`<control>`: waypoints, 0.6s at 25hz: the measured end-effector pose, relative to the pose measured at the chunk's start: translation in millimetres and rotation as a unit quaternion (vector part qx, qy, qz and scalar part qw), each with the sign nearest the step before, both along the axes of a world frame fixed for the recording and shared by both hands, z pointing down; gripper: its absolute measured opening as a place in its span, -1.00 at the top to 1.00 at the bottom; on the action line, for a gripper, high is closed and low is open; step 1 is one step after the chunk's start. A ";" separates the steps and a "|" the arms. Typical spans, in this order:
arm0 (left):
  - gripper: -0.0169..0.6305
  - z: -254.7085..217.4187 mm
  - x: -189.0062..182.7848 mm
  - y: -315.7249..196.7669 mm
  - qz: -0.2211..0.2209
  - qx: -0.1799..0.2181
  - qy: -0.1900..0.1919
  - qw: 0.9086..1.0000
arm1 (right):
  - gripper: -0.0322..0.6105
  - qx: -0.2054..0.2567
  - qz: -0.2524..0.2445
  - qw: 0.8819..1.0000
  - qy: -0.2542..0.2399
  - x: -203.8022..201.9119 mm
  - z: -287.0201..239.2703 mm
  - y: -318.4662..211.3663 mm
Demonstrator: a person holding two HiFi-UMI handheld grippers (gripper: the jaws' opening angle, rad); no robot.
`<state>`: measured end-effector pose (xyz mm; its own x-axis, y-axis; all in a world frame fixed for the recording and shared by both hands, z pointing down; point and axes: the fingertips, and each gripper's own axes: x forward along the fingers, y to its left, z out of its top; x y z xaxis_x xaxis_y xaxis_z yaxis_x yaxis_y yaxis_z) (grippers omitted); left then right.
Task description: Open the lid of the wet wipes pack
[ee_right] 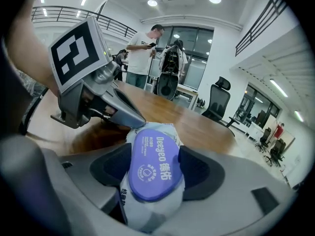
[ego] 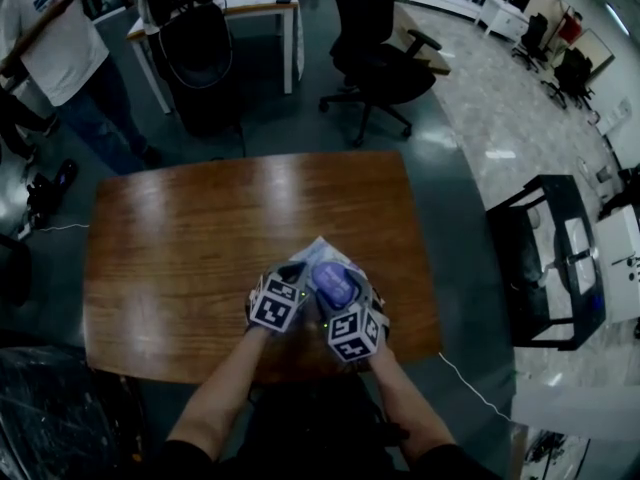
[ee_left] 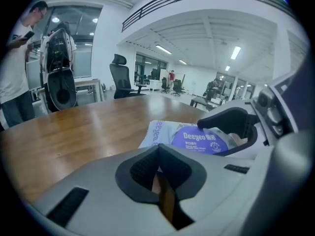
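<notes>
So the purple lid [ee_left: 199,140] is still flat down on top of the wet wipes pack [ego: 322,246], nothing lifted yet as far as I can tell. Your right tool [ee_right: 155,171] is released and spread wide, straddling the pack from the near end with a dark pad [ee_right: 202,173] on each side of it. I'd guess that's so you can pin the pack and stop it sliding once the lid gets pulled. It doesn't look like it's squeezing yet. Your left tool [ee_left: 158,166] is clenched, tip right at the pack's far-left corner, probably lining up to get under the lid's edge. I can't tell whether it's nipping any wrapper. Under the pack is the wooden tabletop [ego: 200,238], whose near edge is close to the pack. Well beyond the pack there's an office chair [ego: 375,58], and a person [ego: 60,48] stands off to its far left.
</notes>
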<state>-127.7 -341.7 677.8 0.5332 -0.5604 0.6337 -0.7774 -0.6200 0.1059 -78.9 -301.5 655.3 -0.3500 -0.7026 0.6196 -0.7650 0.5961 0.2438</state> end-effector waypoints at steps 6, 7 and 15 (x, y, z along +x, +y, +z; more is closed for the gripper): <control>0.97 5.9 3.7 1.3 0.013 -0.010 -0.017 1.000 | -0.02 -0.019 -0.009 1.000 -0.016 4.3 1.6 -0.3; 0.97 6.3 3.5 1.5 0.015 -0.011 -0.020 1.000 | -0.01 -0.029 -0.006 0.999 -0.023 5.4 2.2 0.0; 0.97 10.0 3.5 1.4 0.027 -0.023 -0.029 0.999 | 0.02 -0.097 -0.002 0.992 -0.082 9.1 3.1 -3.2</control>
